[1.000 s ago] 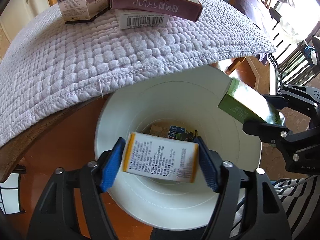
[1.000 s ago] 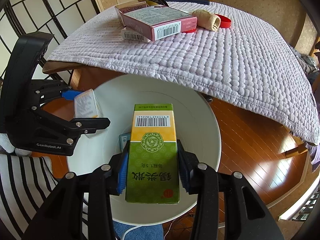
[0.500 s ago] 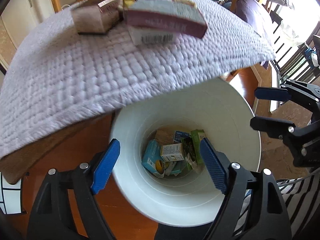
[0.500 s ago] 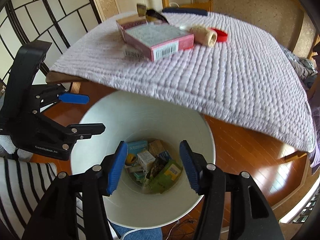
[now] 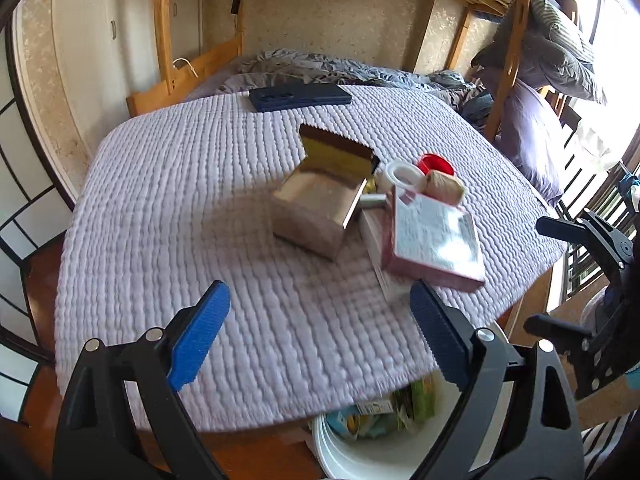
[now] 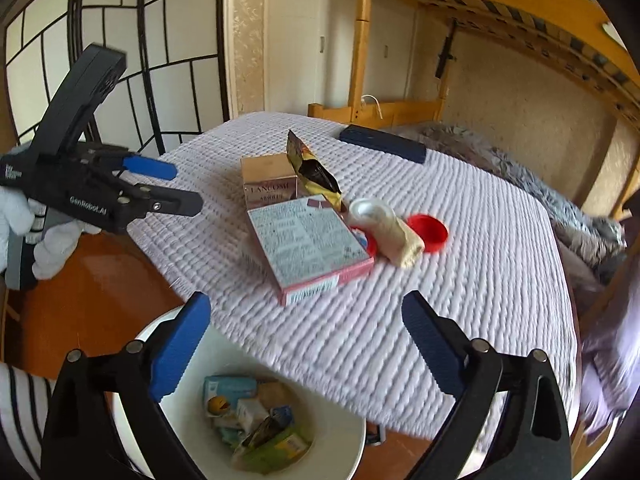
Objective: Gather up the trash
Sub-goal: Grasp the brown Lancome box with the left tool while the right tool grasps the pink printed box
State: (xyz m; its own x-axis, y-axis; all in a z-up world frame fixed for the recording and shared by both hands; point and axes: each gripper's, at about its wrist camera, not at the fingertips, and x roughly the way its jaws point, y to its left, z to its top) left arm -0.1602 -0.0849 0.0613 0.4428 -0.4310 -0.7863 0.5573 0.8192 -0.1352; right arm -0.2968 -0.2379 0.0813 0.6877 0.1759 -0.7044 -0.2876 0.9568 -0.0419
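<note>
— Below the quilted table's edge, the white bin holds discarded cartons. Anything gripped?
— No. Left gripper and right gripper are both spreading wider, empty, above the table.
— Labels?
— "LANCOME" on the beige box; "GenRobot.AI" on the left gripper.

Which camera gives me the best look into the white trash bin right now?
The right wrist view: the white trash bin shows its open mouth, with dropped boxes visible at the bottom. The left wrist view catches only part of it, tucked under the quilted cover's edge.
</note>
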